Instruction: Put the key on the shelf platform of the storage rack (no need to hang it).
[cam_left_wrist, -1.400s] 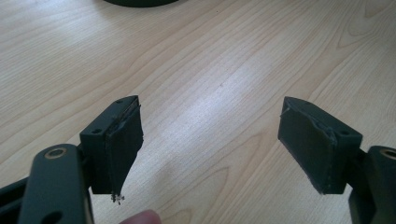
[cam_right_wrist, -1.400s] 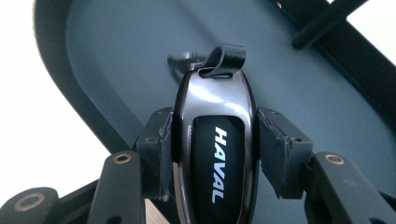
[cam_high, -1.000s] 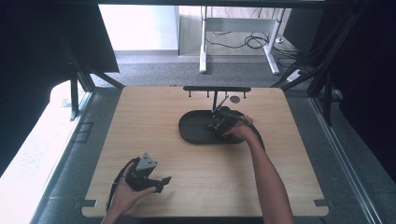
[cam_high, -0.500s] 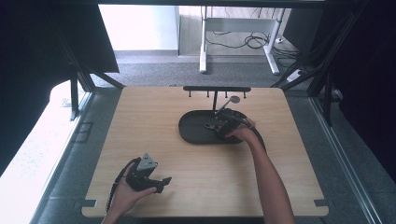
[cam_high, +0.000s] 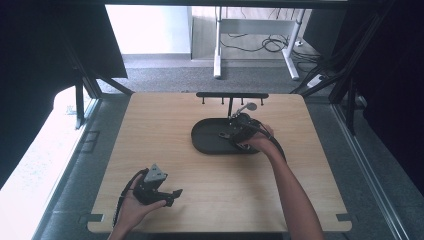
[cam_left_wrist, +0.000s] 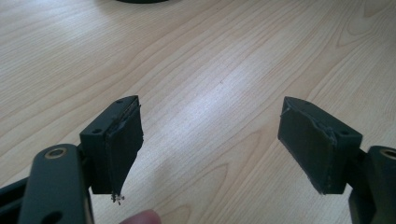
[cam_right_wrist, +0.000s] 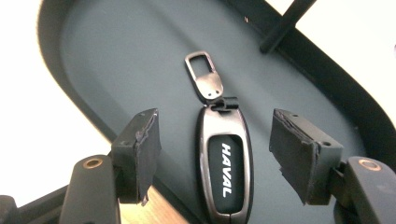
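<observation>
Over at the far middle of the desk, the right gripper hangs over the dark oval tray, jaws spread wide, one on each side of the key fob. The fob lies flat on the tray floor between those jaws, touched by neither, its white HAVAL lettering facing up and its metal clip pointing away from the gripper toward the middle of the tray. A thin black post rises from the tray's far rim.

From the high view, the person's right forearm runs from the bottom edge diagonally up to the tray, with the right hand wrapped around the gripper at the tray's right end. Just behind the tray stands a low black rack with small pegs.

Down at the near left corner, the left hand rests low at the desk's front edge, cradling the left gripper with its grey plate on top and its jaws pointing right across the wood. Those jaws also stand wide apart, holding nothing, with bare wood grain between them and a fingertip peeking in at the bottom edge. The two grippers are well apart.
</observation>
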